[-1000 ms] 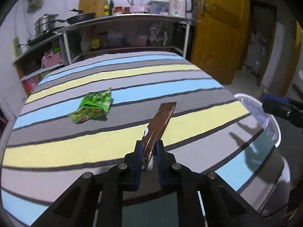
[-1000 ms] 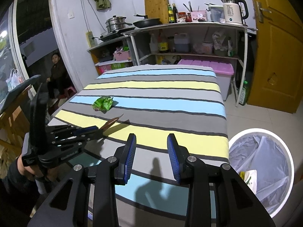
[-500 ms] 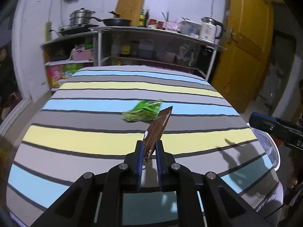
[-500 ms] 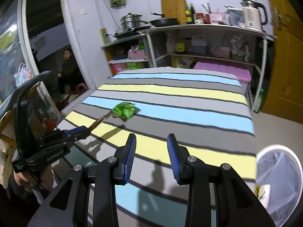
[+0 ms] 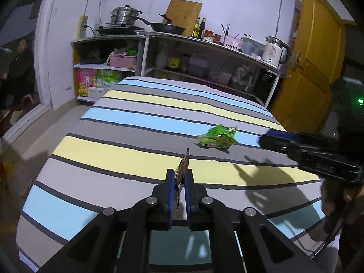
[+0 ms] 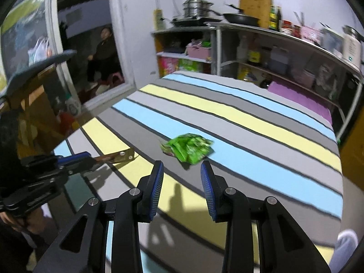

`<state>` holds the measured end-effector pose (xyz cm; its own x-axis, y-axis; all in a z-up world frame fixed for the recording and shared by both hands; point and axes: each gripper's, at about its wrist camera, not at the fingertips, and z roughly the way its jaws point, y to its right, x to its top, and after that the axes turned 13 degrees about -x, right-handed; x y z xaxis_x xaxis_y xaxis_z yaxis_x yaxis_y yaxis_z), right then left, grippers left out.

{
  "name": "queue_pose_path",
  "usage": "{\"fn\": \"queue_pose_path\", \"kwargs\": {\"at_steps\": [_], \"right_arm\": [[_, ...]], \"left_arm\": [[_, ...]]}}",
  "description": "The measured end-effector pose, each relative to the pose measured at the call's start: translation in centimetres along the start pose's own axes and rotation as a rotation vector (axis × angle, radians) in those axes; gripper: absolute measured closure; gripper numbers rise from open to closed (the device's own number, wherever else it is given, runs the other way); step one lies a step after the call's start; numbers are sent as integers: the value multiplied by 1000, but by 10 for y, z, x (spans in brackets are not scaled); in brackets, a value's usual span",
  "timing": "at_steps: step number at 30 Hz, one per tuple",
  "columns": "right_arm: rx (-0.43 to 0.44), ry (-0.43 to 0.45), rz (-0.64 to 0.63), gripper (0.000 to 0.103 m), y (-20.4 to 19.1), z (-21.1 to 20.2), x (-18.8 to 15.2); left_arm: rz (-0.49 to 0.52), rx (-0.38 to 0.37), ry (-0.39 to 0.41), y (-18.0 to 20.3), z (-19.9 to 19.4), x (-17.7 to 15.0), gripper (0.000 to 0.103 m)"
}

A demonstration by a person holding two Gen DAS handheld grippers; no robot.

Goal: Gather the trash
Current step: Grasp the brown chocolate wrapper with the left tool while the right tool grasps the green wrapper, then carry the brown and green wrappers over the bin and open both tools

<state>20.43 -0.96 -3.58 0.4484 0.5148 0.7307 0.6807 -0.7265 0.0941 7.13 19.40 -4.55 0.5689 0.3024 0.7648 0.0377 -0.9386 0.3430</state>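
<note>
Over the striped tabletop (image 5: 127, 150): two wrappers, print unreadable.
Left gripper (image 5: 179, 177), jaws just closing, pinches brown wrapper (image 5: 183, 168); right gripper (image 6: 182, 170), half-open, holds nothing near green packet (image 6: 188, 147).

1. The green bag (image 6: 188, 149) lies on the bed (image 5: 127, 141), near its middle.
2. The shelf (image 5: 204, 45) stands behind the bed.
3. The pan (image 5: 167, 27) and kettle (image 5: 274, 50) sit on the shelf.
4. The door (image 5: 311, 72) is right of the shelf.

glossy green wrapper (image 6: 188, 149), cloth — matt — cover (image 5: 141, 145)
</note>
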Motion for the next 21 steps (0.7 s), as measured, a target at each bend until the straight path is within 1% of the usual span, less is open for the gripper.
{"fn": "queue_pose_path", "kwargs": {"at_steps": [6, 10, 13, 14, 15, 16, 17, 21], "right_arm": [[-5, -42, -79, 68, -16, 39, 11], [0, -71, -95, 68, -20, 54, 14], [3, -77, -106, 69, -21, 60, 16], [-3, -82, -108, 77, -21, 61, 16], [-5, -87, -108, 83, -22, 61, 15], [-5, -87, -105, 86, -22, 60, 15], [-3, -86, -100, 91, -20, 59, 15], [-5, -83, -84, 91, -17, 53, 14]], "left_arm": [[-8, -10, -1, -11, 2, -1, 95], [-4, -18, -2, -13, 4, 0, 95], [-7, -26, -18, -15, 8, -1, 95], [-8, -26, -24, -16, 10, -2, 95], [-7, -24, -30, -15, 11, -2, 95], [-7, -23, -38, -15, 13, -3, 95], [-7, -24, -46, -14, 15, -3, 95], [8, -25, -80, -12, 23, -4, 92]]}}
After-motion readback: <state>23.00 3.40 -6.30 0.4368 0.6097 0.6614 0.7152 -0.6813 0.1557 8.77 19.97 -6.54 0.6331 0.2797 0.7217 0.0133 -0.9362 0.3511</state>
